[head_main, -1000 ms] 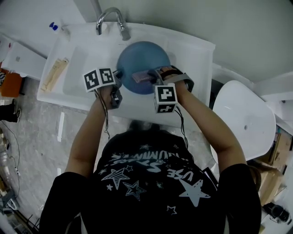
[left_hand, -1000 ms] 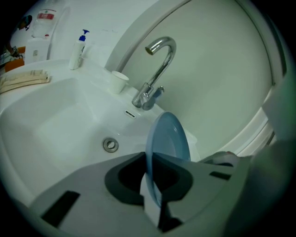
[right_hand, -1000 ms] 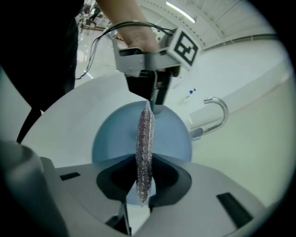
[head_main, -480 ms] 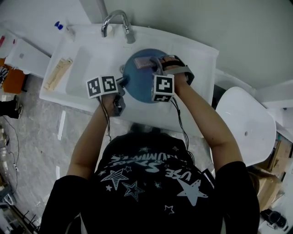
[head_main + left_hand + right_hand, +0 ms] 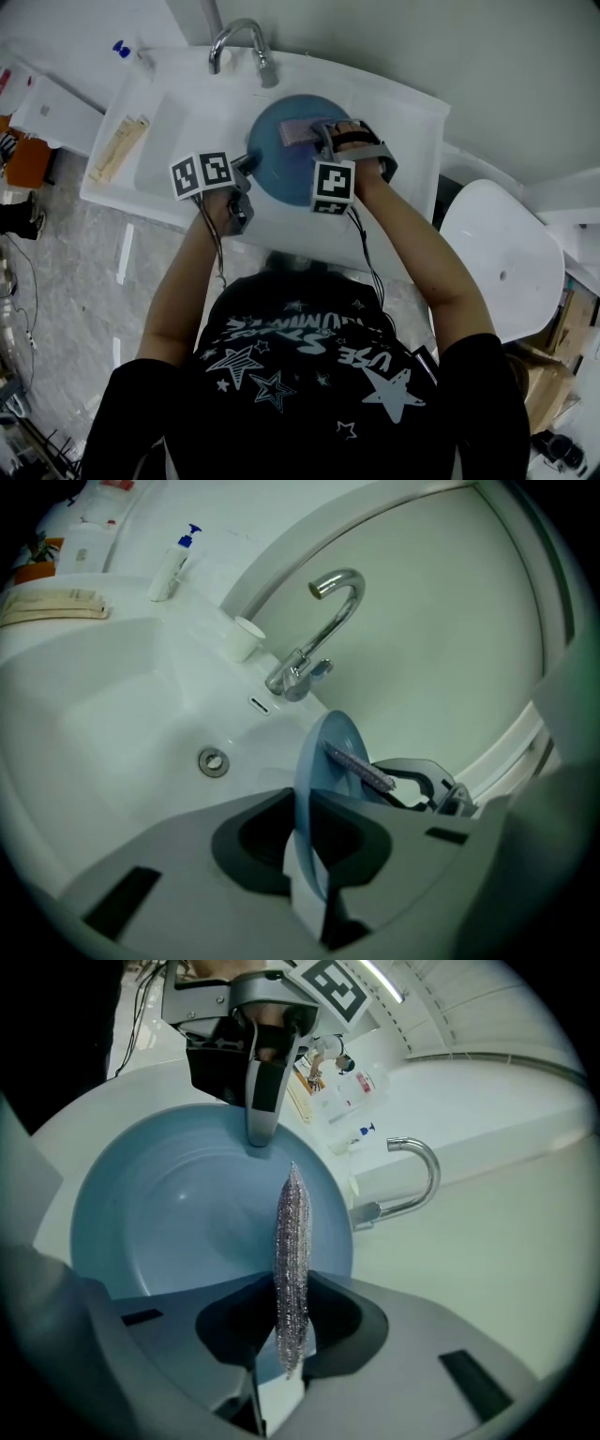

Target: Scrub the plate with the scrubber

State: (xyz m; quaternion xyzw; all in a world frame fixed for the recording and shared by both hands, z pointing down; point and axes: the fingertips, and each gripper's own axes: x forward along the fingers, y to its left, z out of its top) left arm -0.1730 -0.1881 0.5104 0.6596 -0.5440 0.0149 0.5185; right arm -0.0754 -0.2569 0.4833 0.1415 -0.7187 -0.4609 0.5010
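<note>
A blue plate (image 5: 286,164) is held over the white sink (image 5: 173,141), under the tap. My left gripper (image 5: 246,167) is shut on the plate's left rim; in the left gripper view the plate (image 5: 323,780) stands edge-on between its jaws. My right gripper (image 5: 319,136) is shut on a flat silvery scrubber (image 5: 298,132), which lies against the upper part of the plate's face. In the right gripper view the scrubber (image 5: 292,1260) stands upright between the jaws over the plate (image 5: 169,1213), with the left gripper (image 5: 260,1138) on the far rim.
A chrome tap (image 5: 239,42) rises behind the plate and a drain (image 5: 213,761) sits in the basin. A blue-capped bottle (image 5: 127,53) and a tan brush-like item (image 5: 117,148) lie at the sink's left. A white toilet (image 5: 502,258) stands at the right.
The right gripper has carried the scrubber from the plate's middle up toward its far part. The left gripper and the plate have stayed about where they were.
</note>
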